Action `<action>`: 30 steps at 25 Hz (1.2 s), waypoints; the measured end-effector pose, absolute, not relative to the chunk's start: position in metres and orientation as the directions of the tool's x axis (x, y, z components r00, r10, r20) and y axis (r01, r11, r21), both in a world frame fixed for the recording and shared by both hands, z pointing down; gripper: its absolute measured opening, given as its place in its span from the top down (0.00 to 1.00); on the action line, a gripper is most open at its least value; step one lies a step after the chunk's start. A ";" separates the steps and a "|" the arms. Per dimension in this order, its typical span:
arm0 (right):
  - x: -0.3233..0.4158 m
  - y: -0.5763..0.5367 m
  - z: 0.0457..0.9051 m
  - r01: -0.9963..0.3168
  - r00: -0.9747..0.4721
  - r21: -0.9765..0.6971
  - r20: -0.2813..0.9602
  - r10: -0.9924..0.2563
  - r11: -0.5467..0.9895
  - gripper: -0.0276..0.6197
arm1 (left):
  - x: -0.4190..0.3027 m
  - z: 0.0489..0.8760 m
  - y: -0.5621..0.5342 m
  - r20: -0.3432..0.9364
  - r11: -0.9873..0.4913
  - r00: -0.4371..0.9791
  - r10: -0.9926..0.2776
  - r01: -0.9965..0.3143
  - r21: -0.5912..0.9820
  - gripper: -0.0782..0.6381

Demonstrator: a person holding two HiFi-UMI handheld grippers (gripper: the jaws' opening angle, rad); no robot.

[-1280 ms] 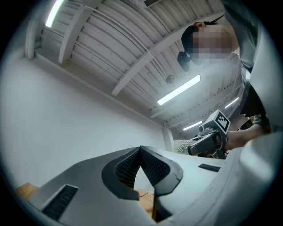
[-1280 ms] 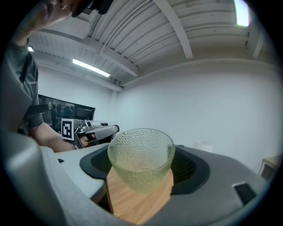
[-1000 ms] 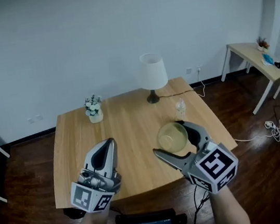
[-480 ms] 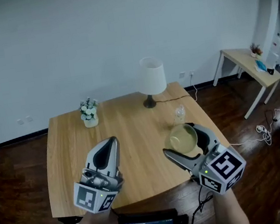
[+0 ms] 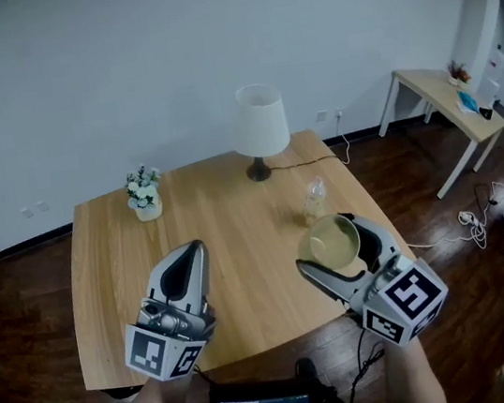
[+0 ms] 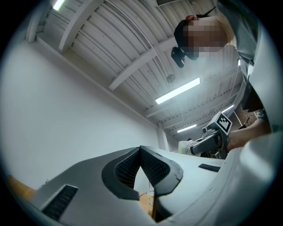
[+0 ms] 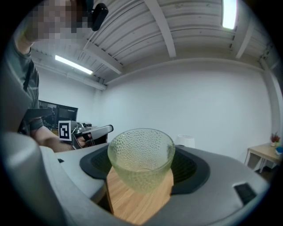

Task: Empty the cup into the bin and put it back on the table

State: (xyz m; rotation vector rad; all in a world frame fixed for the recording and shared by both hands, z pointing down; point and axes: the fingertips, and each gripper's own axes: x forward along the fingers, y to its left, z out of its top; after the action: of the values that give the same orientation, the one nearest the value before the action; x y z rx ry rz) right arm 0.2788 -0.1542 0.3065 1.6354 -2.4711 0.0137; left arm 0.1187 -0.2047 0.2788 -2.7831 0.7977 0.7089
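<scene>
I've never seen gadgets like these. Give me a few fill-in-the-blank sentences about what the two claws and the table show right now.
1. The right claw is shut on a dimpled glass ___.
2. The left claw has its jaws together and holds ___.
3. At the far edge of the wooden table stands a ___ with a white shade.

Missing words: cup; nothing; lamp.
</scene>
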 end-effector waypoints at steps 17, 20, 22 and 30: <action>0.334 -0.210 0.364 -0.797 -0.586 0.020 0.217 -0.780 0.604 0.35 | 0.177 0.308 -0.228 -0.383 -0.699 0.641 -0.665 -0.715 0.016 0.91; 0.329 -0.221 0.377 -0.767 -0.623 0.001 0.233 -0.747 0.641 0.35 | 0.174 0.318 -0.234 -0.361 -0.663 0.610 -0.705 -0.748 0.032 0.91; 0.326 -0.230 0.385 -0.758 -0.636 -0.010 0.233 -0.735 0.653 0.35 | 0.173 0.325 -0.238 -0.341 -0.648 0.599 -0.724 -0.761 0.039 0.91; 0.310 -0.263 0.414 -0.767 -0.629 -0.052 0.255 -0.734 0.640 0.35 | 0.164 0.352 -0.270 -0.269 -0.644 0.609 -0.746 -0.763 0.057 0.91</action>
State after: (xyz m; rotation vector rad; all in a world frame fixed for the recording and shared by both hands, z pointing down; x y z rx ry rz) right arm 0.3104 -0.2630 0.4144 1.2293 -2.6495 0.2292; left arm 0.1640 -0.2704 0.3524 -2.7615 1.2963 0.4159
